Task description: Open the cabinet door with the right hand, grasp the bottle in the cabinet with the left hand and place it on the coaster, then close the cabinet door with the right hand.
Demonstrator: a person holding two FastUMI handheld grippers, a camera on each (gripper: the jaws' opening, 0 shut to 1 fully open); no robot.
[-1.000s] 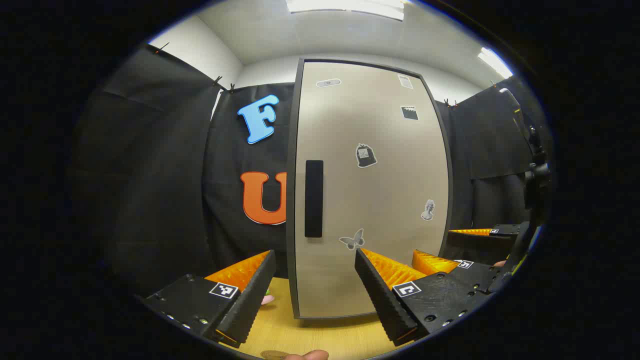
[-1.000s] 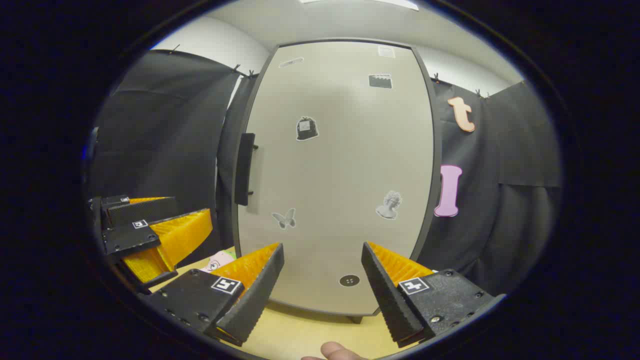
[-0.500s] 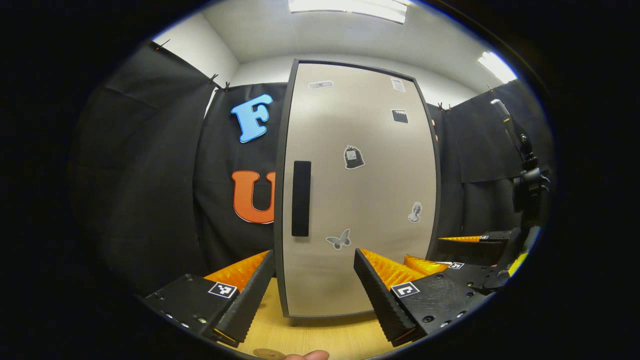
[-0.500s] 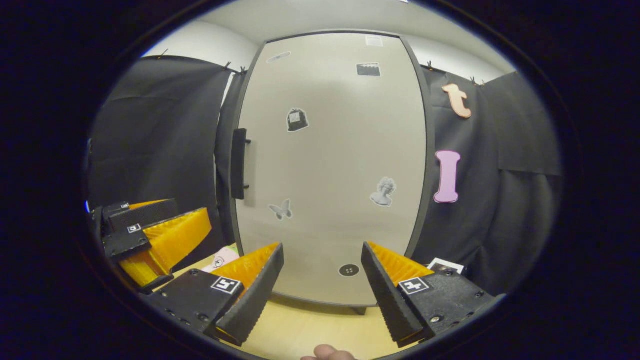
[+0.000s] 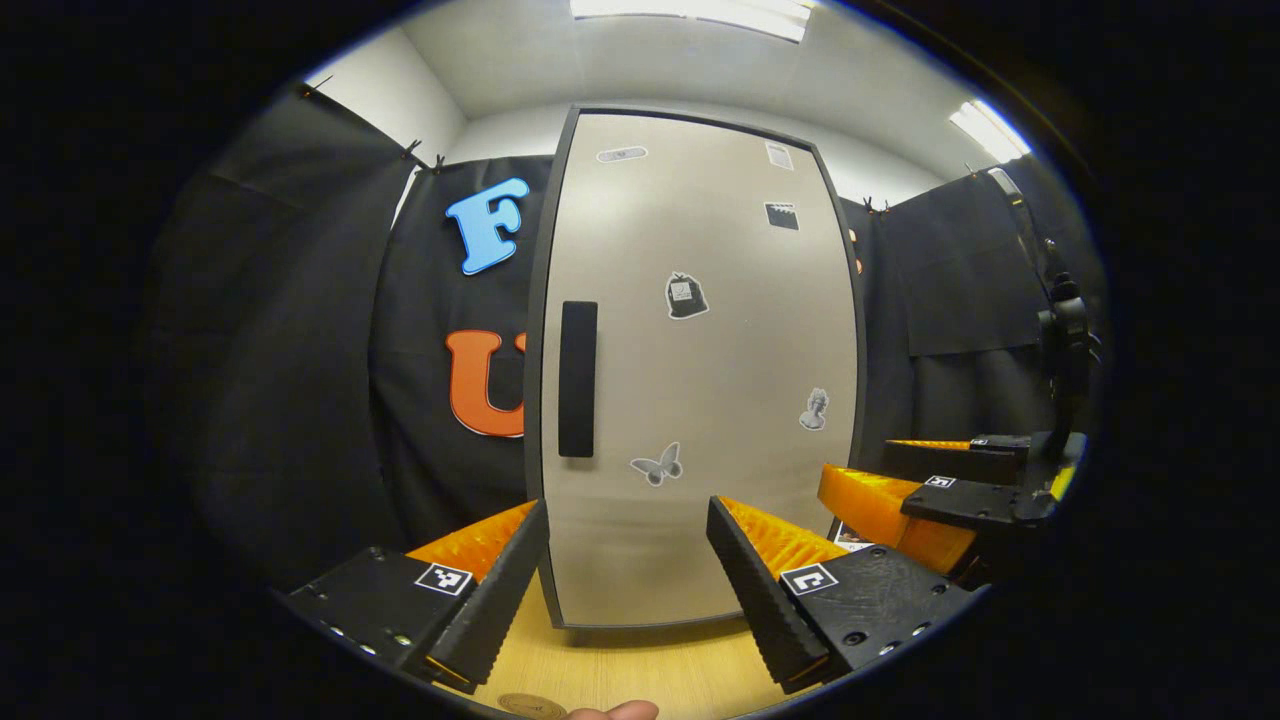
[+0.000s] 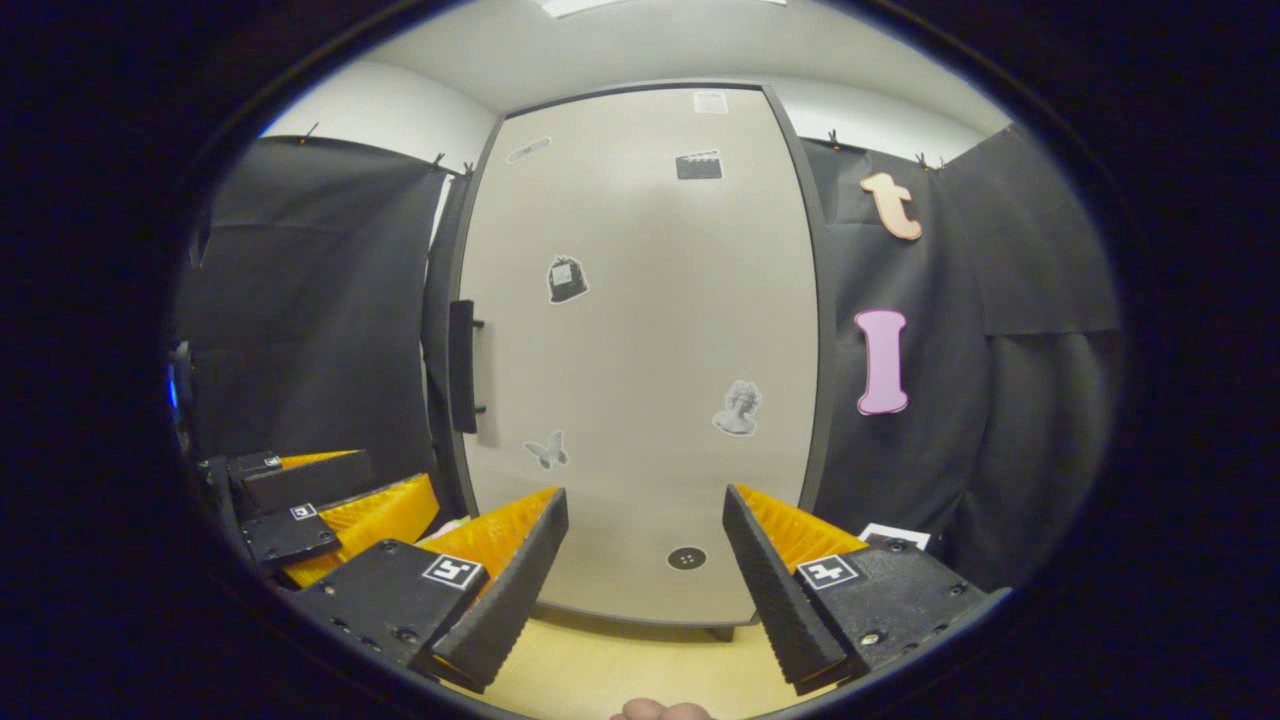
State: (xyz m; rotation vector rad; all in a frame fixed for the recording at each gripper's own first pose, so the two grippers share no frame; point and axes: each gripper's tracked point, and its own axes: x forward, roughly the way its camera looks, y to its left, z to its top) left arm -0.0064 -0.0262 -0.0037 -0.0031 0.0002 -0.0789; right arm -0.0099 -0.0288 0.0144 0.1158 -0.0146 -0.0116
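The cabinet's beige door [image 5: 700,370] stands shut in its dark frame, with a black vertical handle [image 5: 577,378] near its left edge. The bottle is hidden behind it. My left gripper [image 5: 625,585] is open and empty, a short way in front of the door's lower part. A brown round coaster [image 5: 530,706] peeks in on the wooden table below it. In the right gripper view the same door [image 6: 640,350] and handle [image 6: 462,366] face me. My right gripper [image 6: 645,580] is open and empty before the door's bottom. The left gripper [image 6: 320,505] shows beside it, as the right gripper [image 5: 930,495] does in the left gripper view.
The cabinet stands on a light wooden table [image 5: 620,670]. Black cloth walls close in on both sides. A white card [image 6: 893,535] lies right of the cabinet's foot. A black camera mount [image 5: 1065,330] stands at the far right. A fingertip [image 5: 610,710] shows at the bottom edge.
Both cameras have drifted, so the door and handle now sit further left in each view. The right gripper shows more fully in the left gripper view. The door stays shut, both grippers open.
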